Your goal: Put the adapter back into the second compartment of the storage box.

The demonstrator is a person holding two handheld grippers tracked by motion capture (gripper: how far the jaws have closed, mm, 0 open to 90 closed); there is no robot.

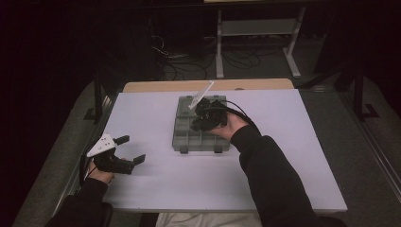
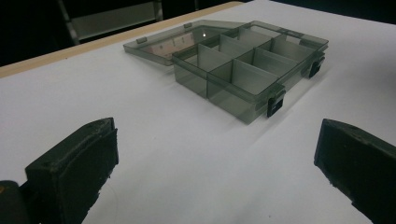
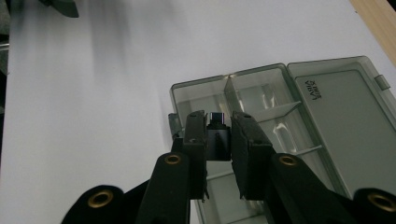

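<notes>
a: where is the small dark block-shaped adapter with a metal plug end point(image 3: 218, 135)?

b: clenched between the pads of the right claw point(image 3: 218, 140), held over the smoky-grey translucent plastic compartment box point(image 1: 189, 137), near its latch-side cells.

a: how should the step be done well?

b: my judgement: centre the part over one cell, lower it clear of the dividers, and release only once it is inside.

a: contents?

b: the cells that can be seen look empty; the hinged lid point(image 2: 159, 44) lies open flat on the white worktop point(image 1: 156, 175).

a: the other claw?

b: the left claw point(image 1: 126, 150) is released, jaws wide, well apart from the box.
</notes>
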